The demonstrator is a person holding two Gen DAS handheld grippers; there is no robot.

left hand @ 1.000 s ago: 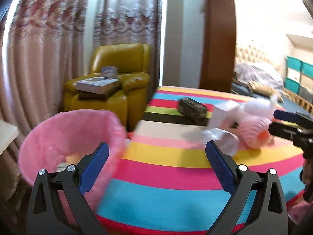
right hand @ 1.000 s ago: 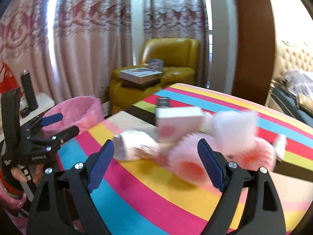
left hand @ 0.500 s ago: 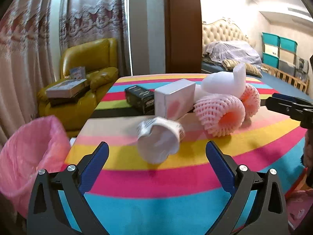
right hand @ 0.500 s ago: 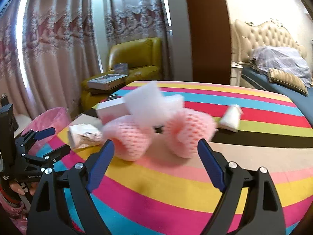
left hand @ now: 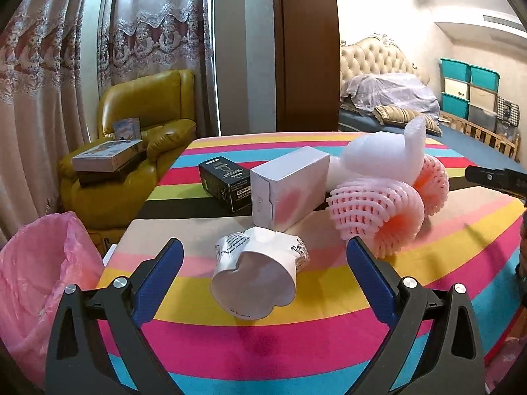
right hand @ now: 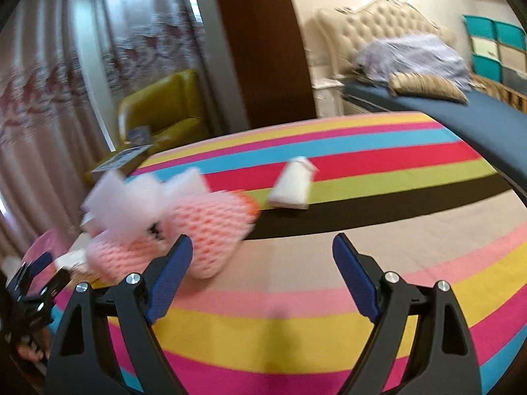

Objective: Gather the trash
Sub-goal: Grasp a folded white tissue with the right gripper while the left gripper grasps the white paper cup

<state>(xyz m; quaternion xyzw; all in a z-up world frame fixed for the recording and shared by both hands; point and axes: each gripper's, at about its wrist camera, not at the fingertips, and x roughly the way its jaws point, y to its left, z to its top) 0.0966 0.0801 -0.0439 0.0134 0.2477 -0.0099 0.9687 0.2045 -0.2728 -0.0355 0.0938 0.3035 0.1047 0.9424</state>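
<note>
A squashed paper cup [left hand: 255, 279] lies on its side on the striped table [left hand: 296, 345], right between the wide-apart fingers of the left gripper [left hand: 263, 273], which grips nothing. Pink foam nets [left hand: 378, 217] lie near. The right gripper [right hand: 260, 279] is spread wide too, holding nothing.

Home bedroom, tufted bed [left hand: 378, 65], armchair [left hand: 138, 125]
</note>
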